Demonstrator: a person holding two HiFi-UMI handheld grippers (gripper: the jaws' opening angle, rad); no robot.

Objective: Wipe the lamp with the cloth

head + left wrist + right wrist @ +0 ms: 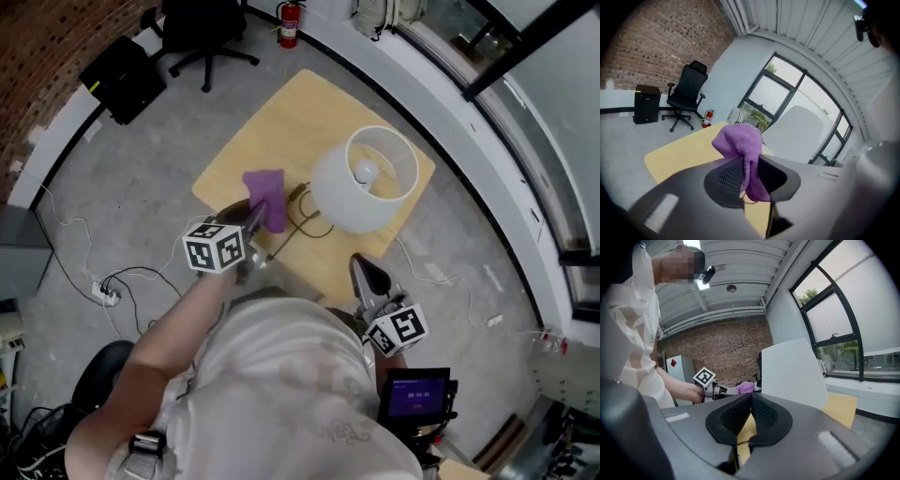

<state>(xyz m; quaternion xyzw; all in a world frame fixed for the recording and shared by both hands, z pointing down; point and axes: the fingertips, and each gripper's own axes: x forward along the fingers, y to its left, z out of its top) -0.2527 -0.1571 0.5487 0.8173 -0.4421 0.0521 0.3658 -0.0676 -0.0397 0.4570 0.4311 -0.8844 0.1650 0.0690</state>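
Observation:
A purple cloth (267,192) hangs bunched above the wooden table (281,117), pinched in my left gripper (261,214). In the left gripper view the cloth (738,138) sits between the jaws of that gripper (752,161), which is shut on it. The lamp, with its white drum shade (366,178), stands on the table's right part, a short way right of the cloth; the shade (794,131) lies beyond the cloth. My right gripper (366,274) hovers at the table's near edge, jaws together and empty (751,397), with the shade (794,371) ahead of it.
The lamp's dark cord (305,220) loops on the table between cloth and lamp base. A black office chair (202,28), a red fire extinguisher (289,23) and a black box (122,80) stand on the floor beyond. Cables (103,291) lie at left.

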